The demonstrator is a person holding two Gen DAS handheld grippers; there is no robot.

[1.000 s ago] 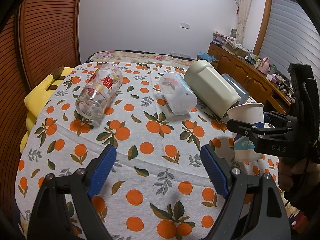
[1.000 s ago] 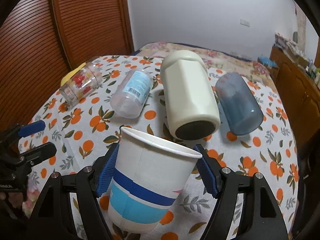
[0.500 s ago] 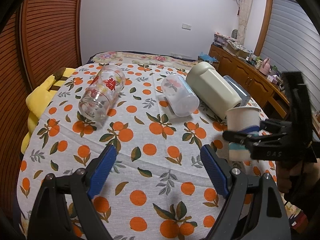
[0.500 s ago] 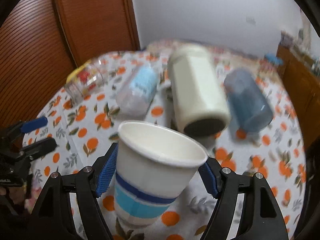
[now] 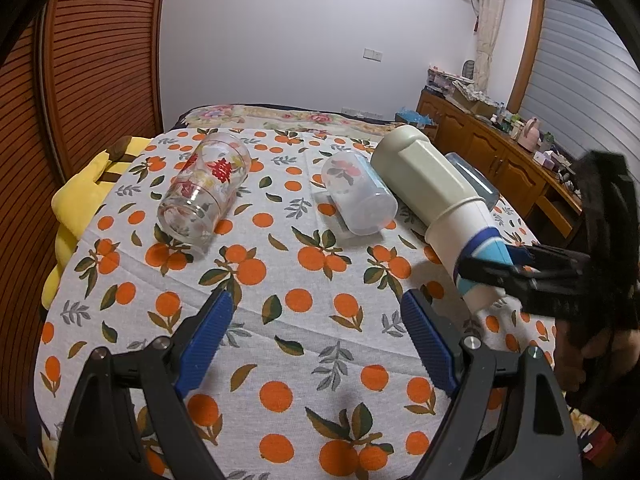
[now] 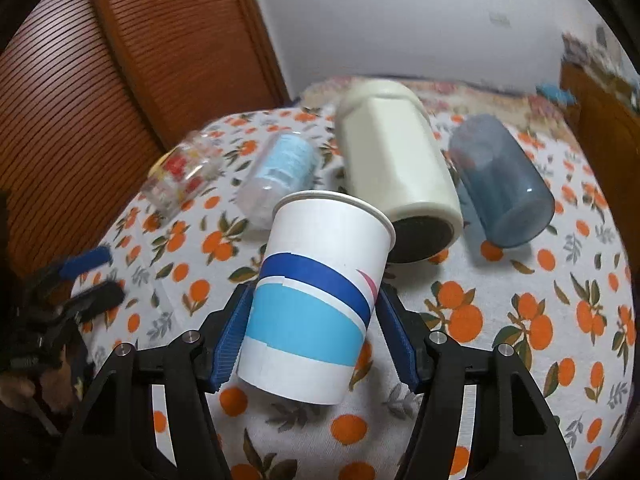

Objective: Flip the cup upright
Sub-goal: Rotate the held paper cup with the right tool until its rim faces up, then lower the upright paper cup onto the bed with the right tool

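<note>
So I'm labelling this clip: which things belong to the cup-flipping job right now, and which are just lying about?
In the job:
- white paper cup with blue bands, tilted
- right gripper, shut on it

Lying about:
- clear flowered glass
- frosted plastic cup
- cream tumbler
- blue-grey plastic cup
- left gripper, open
- orange-print tablecloth

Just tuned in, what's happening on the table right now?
The right gripper has its jaws shut on a paper cup, held tilted above the tablecloth rather than standing. The left gripper is open and holds nothing. Four others lie on their sides: a glass, a clear cup, a cream jug and a blue cup.
</note>
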